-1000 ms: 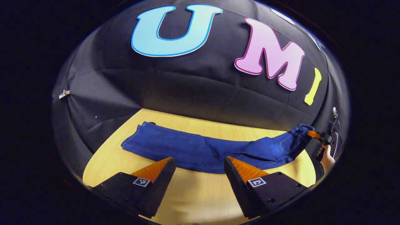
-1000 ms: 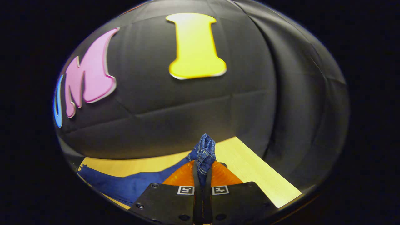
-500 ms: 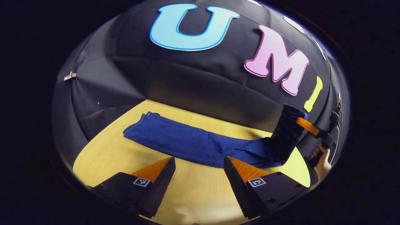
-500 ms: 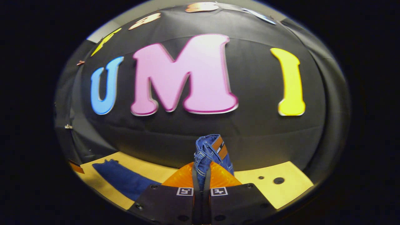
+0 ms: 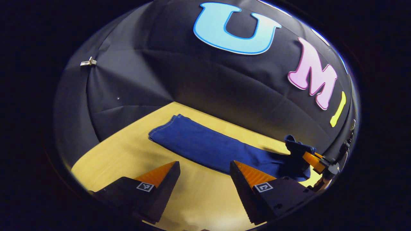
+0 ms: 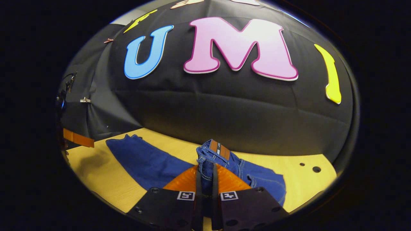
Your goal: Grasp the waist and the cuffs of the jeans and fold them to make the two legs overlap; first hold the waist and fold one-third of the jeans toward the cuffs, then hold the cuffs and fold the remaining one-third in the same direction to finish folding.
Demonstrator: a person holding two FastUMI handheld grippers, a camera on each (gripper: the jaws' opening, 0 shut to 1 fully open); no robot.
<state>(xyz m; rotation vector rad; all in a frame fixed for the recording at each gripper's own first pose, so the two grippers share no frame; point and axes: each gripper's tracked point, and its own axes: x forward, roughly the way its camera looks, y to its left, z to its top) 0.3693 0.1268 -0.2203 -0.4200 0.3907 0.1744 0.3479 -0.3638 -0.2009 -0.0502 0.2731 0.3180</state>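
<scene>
Light wood table (image 5: 128, 154) with the jeans (image 5: 205, 147) stretched across it; right gripper (image 6: 205, 189) is clamped on the waist (image 6: 213, 154), left gripper (image 5: 204, 175) hangs spread wide, holding nothing.

The jeans (image 5: 205, 147) I'm working on are a deep, even blue, with paler stitching running along the seams near the waist (image 6: 213, 154). A small brown patch (image 6: 220, 149) sits on the waistband, just beyond my right claw. Under them the table (image 5: 128, 154) is a light yellow wood with a faint fine grain, and it has two small dark holes (image 6: 309, 167) at its far right.
</scene>
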